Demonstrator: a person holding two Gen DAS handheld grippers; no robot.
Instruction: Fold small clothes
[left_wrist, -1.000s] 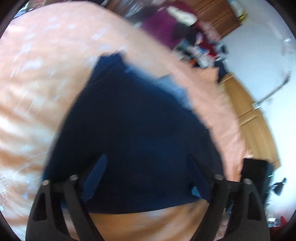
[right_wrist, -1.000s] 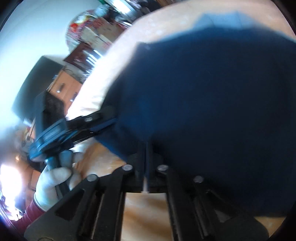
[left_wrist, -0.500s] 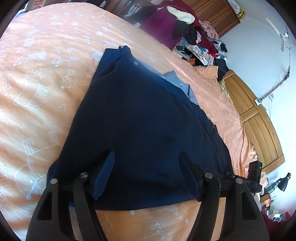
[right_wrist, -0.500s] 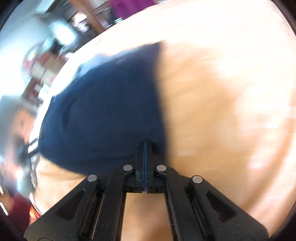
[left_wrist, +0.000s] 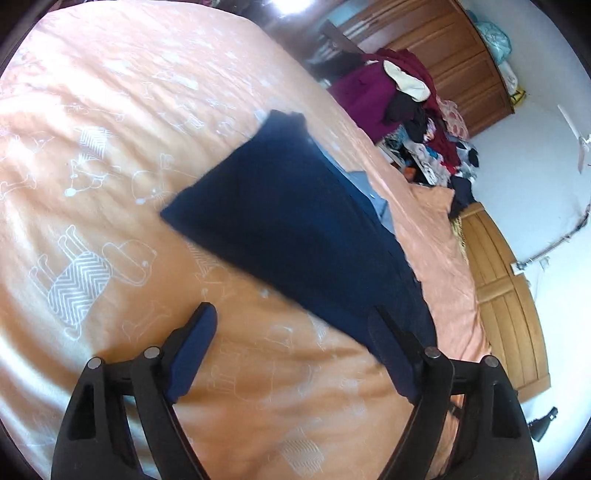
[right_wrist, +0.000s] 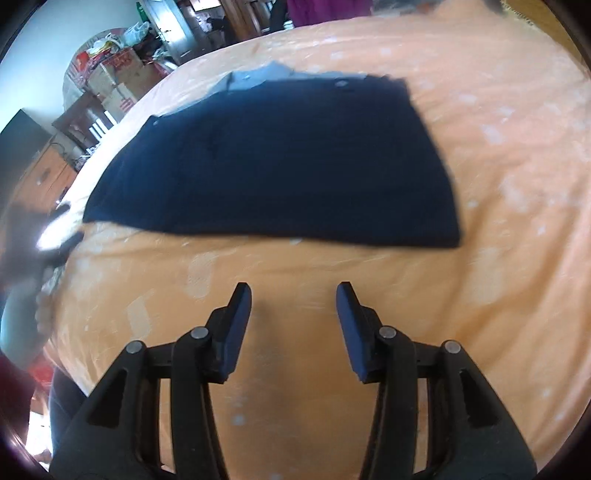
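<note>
A dark navy garment (left_wrist: 295, 221) (right_wrist: 280, 162) lies folded flat on the orange bedspread, with a light blue inner layer (right_wrist: 258, 75) showing along its far edge. My left gripper (left_wrist: 291, 325) is open, pulled back from the garment's near edge, with its right finger beside the garment's corner. My right gripper (right_wrist: 293, 299) is open too, over bare bedspread a short way in front of the garment. Neither holds anything. The left gripper and the hand holding it show as a blur at the left edge of the right wrist view.
The orange bedspread (left_wrist: 110, 184) with white animal prints covers the bed. A heap of clothes (left_wrist: 417, 107) sits past the far side, before wooden wardrobes (left_wrist: 461, 66). Boxes and shelves (right_wrist: 114, 81) stand beyond the bed in the right wrist view.
My right gripper has let go of the garment's edge and opened, backing off. My left gripper has drawn back, so the garment now lies further ahead of both.
</note>
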